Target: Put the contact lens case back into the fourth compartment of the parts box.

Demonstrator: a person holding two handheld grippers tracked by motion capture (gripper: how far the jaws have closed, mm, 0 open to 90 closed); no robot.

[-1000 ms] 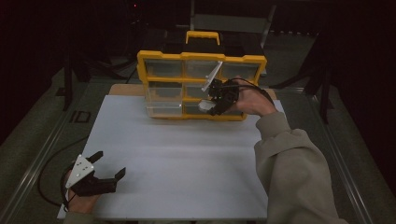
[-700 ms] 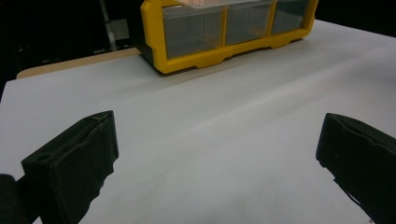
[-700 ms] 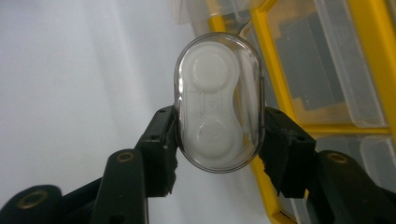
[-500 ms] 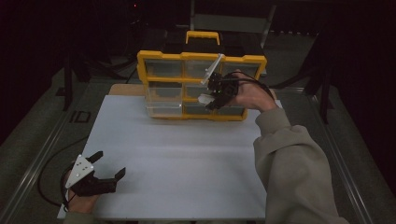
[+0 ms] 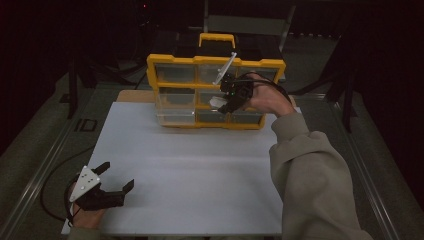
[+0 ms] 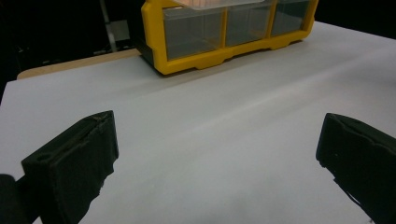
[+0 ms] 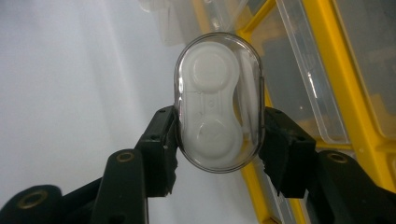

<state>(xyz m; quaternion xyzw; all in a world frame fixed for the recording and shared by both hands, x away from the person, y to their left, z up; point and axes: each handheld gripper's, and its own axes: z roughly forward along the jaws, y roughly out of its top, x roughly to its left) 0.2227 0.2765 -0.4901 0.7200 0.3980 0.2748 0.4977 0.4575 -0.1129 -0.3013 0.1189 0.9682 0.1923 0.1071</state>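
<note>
A yellow organiser box (image 5: 215, 62) with clear drawers stands upright at the far side of the white table sheet (image 5: 200, 165). My right gripper (image 5: 225, 100) is at its front, in line with the middle row, shut on a small oval clear-and-white case (image 7: 218, 102), also seen as a pale spot, the case (image 5: 217, 101). The case is pinched at its sides between both jaws. One clear drawer (image 7: 308, 79) of the box (image 7: 345, 93) is pulled out beside the case. My left gripper (image 5: 114, 176) rests open near the table's front left corner, nothing between its fingers (image 6: 74, 158).
The box's yellow handle (image 5: 217, 39) sticks up at the back. A wooden board edge (image 6: 74, 63) shows under the sheet at the far left. A cable (image 5: 50, 175) trails off the table's left side. Dark floor and stands surround the table.
My right gripper, with the case in it, has shifted slightly to the left along the box front. The left gripper has stayed still.
</note>
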